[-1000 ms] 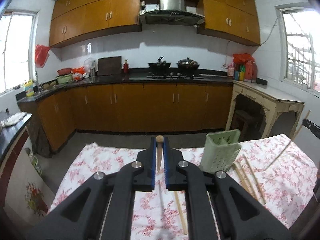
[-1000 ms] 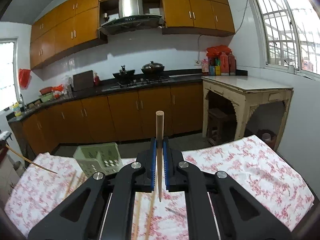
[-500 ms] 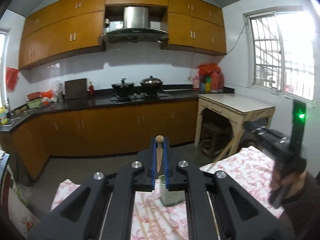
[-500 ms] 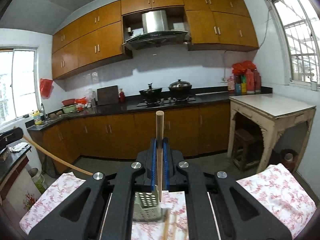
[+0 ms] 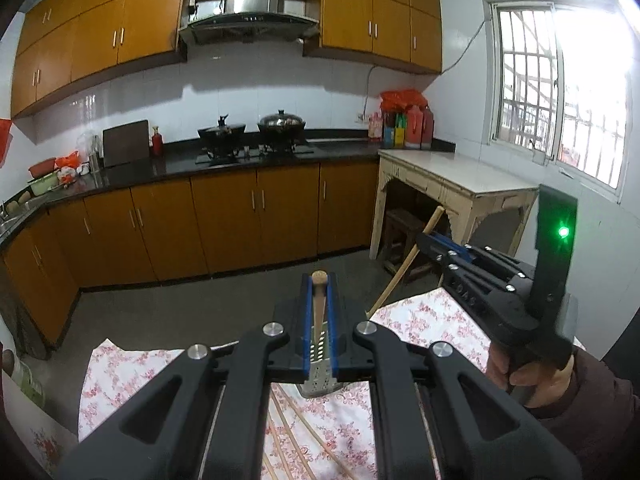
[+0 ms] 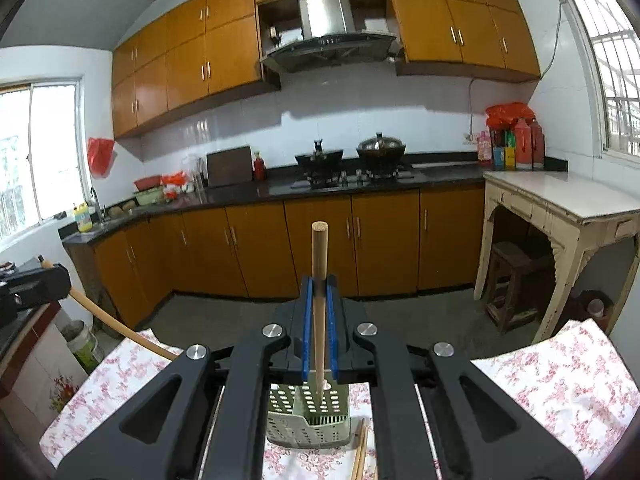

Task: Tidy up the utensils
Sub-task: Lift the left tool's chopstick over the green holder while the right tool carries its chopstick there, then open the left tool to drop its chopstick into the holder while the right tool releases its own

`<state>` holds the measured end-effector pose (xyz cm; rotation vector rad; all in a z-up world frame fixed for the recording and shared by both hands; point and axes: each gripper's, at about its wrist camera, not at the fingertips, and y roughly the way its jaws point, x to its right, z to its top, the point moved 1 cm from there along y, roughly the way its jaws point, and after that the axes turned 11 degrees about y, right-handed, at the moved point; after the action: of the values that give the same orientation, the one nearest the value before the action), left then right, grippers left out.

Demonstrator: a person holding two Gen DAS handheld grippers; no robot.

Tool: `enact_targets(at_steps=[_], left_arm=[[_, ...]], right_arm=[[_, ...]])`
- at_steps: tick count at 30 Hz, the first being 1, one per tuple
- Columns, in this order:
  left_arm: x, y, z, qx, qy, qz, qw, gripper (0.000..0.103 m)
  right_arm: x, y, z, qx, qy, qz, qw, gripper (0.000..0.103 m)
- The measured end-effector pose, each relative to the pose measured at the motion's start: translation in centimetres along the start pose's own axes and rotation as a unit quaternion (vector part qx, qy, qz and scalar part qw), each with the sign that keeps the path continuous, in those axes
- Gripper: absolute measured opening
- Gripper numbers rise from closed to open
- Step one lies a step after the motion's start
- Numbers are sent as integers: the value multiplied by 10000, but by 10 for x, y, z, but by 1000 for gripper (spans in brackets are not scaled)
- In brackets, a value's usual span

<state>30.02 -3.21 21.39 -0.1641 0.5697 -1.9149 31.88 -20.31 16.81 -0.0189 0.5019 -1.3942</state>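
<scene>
Right wrist view: the right hand-held gripper [image 6: 319, 320] is closed on a chopstick [image 6: 319, 280], held upright, with its lower end reaching down in front of the green perforated utensil holder [image 6: 308, 420]. One second ago the holder stood off to the left of this gripper; it now sits directly beneath the fingers. Whether the tip is already inside a compartment or only above the rim cannot be told. More loose chopsticks [image 6: 360, 452] lie on the floral cloth just beside the holder's right side.

Left wrist view: the left hand-held gripper [image 5: 319, 320] is likewise clamped on a second chopstick [image 5: 319, 304], only a short top end showing above the fingers. The holder [image 5: 318, 372], which a second ago stood to the right near the far edge of the desk [image 5: 120, 380], is now centred below this gripper as well. Several chopsticks [image 5: 304, 432] lie on the cloth toward the near edge of the desk. The right gripper appears at the right of this view, close by, with its chopstick slanting down toward the holder.

Assessment: both grippers have converged on the holder within the last second, each carrying one chopstick. The step in hand appears to be lowering the two sticks into the holder. The two tools are near each other, so contact between them, or a stick catching the holder's rim and tipping it, is the risk. With sticks remaining on the cloth, the task looks only partly done.
</scene>
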Motion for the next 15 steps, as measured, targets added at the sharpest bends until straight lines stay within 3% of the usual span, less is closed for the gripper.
enact_targets(at_steps=[9, 15], left_arm=[[-14, 57, -25, -488, -266, -15, 9985, 8], [-28, 61, -36, -552, -468, 17, 9974, 8]], right_arm=[[13, 29, -22, -538, 220, -77, 9983, 7], [13, 25, -22, -581, 200, -94, 9981, 8]])
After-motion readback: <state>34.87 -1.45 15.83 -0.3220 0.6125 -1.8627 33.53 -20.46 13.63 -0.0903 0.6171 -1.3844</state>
